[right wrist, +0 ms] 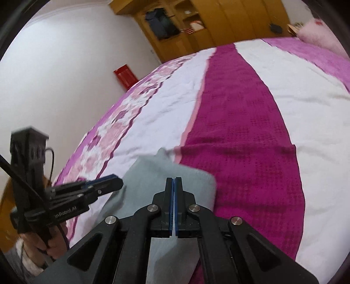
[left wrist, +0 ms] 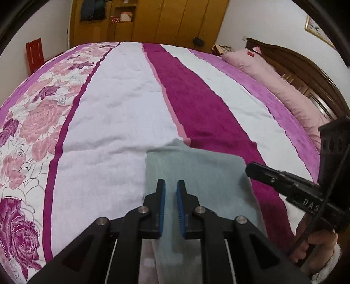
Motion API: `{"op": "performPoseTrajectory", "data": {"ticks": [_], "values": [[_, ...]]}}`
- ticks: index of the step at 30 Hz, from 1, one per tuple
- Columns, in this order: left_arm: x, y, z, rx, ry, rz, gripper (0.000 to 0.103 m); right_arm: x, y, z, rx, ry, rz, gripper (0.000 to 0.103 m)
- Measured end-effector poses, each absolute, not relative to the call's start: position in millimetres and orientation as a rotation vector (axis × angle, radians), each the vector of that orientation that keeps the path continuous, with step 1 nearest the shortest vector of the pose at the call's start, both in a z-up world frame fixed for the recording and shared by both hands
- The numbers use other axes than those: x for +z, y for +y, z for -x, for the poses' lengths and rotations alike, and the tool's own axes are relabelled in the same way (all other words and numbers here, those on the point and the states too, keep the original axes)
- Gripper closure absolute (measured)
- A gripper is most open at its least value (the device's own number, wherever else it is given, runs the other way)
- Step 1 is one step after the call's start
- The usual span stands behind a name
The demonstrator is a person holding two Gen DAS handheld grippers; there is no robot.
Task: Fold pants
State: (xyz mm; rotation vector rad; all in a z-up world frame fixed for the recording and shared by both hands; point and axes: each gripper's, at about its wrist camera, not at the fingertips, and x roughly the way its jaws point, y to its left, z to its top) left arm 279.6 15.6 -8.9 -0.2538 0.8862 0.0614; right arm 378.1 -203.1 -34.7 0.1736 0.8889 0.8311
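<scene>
Pale grey-blue pants (left wrist: 196, 166) hang a little above the striped bedspread (left wrist: 122, 98), with a shadow along their right edge. My left gripper (left wrist: 170, 182) sits over the left part of the fabric. Its blue pads stand a narrow gap apart, with cloth running between and under them. My right gripper (left wrist: 248, 169) reaches the cloth's right edge. In the right wrist view the pants (right wrist: 148, 174) stretch out ahead of my right gripper (right wrist: 174, 179), whose pads press together on the cloth. There my left gripper (right wrist: 119, 182) is at the cloth's left edge.
The bed (right wrist: 240, 109) stretches ahead in magenta, white and floral stripes. A pink pillow (left wrist: 273, 72) lies against a dark wooden headboard (left wrist: 306, 70) on the right. A yellow wardrobe (left wrist: 153, 19) stands beyond the bed. A red panel (left wrist: 34, 54) is on the left wall. A hand (left wrist: 315, 246) holds the right gripper.
</scene>
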Motion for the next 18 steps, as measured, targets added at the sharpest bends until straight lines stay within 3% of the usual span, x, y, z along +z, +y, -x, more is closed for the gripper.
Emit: {"op": "performPoseTrajectory", "data": {"ticks": [13,15,17,18], "values": [[-34,18,-287,0.067,0.921,0.218,0.093,-57,-196,-384,0.788,0.935,-0.138,0.102],[-29,16,-284,0.071,0.915,0.21,0.093,-55,-204,-383,0.817,0.939,-0.188,0.092],[-21,13,-280,0.065,0.904,0.187,0.088,-51,-214,-378,0.861,0.943,-0.25,0.073],[-17,12,-276,0.058,0.898,0.18,0.077,-49,-217,-376,0.874,0.944,-0.268,0.069]]}}
